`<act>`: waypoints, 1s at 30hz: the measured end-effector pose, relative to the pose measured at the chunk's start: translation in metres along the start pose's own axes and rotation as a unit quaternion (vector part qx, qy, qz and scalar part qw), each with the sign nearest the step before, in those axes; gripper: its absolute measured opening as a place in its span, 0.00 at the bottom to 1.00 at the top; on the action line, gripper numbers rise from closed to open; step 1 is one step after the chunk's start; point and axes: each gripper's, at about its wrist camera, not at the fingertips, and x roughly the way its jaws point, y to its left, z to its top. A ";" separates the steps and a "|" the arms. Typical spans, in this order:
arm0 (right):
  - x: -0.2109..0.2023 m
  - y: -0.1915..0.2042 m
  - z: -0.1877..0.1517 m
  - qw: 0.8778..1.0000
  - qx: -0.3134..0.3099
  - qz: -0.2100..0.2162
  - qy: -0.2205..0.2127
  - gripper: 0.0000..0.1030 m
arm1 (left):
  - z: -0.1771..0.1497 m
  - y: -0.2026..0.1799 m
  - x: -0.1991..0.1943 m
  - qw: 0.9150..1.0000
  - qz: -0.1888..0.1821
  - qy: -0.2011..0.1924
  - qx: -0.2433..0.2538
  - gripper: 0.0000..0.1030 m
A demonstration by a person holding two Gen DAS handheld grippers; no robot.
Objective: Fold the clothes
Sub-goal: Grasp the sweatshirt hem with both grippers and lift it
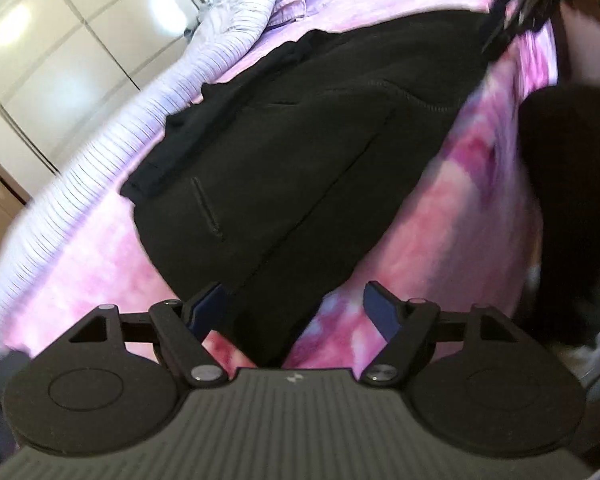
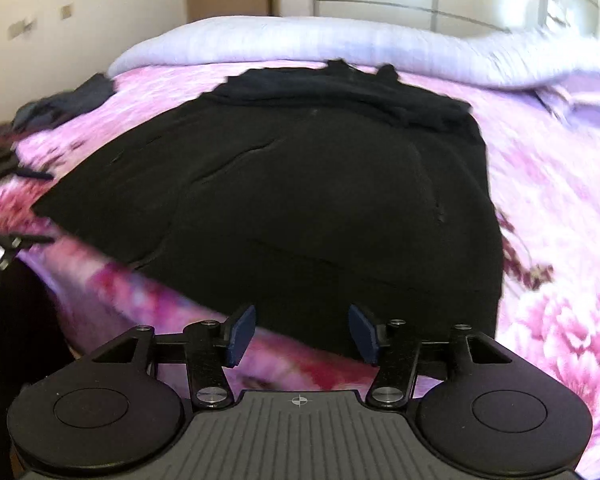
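While both tools are held above the near edge of the bed, neither is gripping anything. The left gripper (image 1: 296, 308) is seen with its blue pads spread wide; a narrow tongue of black cloth runs below the gap, but it is not pinched. The right gripper (image 2: 302, 334) is likewise released, its pads apart over the hem, with nothing pressed between them. Both are tilted downward toward the cloth, which suggests that a fresh hold on the lower border is being prepared rather than a fold being carried.

The black garment (image 2: 300, 184), apparently a jacket or fleece with a slit pocket (image 1: 207, 209) and stitched seams, is laid flat in the middle of the bed, its hem toward the near edge and its bunched collar end toward the far edge. It has probably been spread this way so that its sides can be brought inward; whether any fold has been made cannot be told with certainty.

Underneath, a pink floral bedspread (image 2: 548, 216) is stretched as the working surface. A pale striped duvet (image 2: 284, 42) is pushed along the far edge, probably to keep room free. A small heap of dark clothes (image 2: 66, 106) is left near the far left corner, apparently awaiting folding.
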 end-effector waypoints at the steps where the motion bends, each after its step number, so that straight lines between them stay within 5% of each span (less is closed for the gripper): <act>1: 0.001 0.006 0.001 1.000 -0.014 -0.004 -0.001 0.55 | 0.002 -0.005 0.001 1.000 0.011 -0.002 0.029 0.77; 5: 0.001 0.033 -0.004 0.994 -0.102 -0.026 -0.014 0.57 | 0.016 -0.030 0.013 0.986 0.054 -0.010 0.158 0.81; 9: 0.003 0.062 -0.016 0.984 -0.172 -0.032 -0.038 0.61 | 0.027 -0.039 0.034 0.976 0.085 -0.019 0.198 0.81; 12: 0.011 0.083 -0.023 0.976 -0.211 -0.014 -0.053 0.64 | 0.033 -0.034 0.044 0.980 0.091 -0.018 0.179 0.78; 17: 0.041 0.112 -0.030 0.952 -0.294 -0.039 -0.077 0.65 | 0.039 -0.008 0.046 0.995 0.052 -0.009 0.086 0.45; 23: 0.061 0.090 -0.035 0.921 -0.361 -0.132 -0.066 0.65 | 0.049 0.042 0.032 0.998 -0.002 -0.013 -0.061 0.42; 28: 0.067 0.048 -0.054 0.866 -0.436 -0.242 -0.024 0.65 | 0.049 0.031 0.027 1.000 0.023 -0.016 0.002 0.46; 30: 0.066 0.032 -0.061 0.862 -0.436 -0.258 -0.019 0.65 | 0.040 0.012 0.029 0.997 0.050 -0.011 0.066 0.49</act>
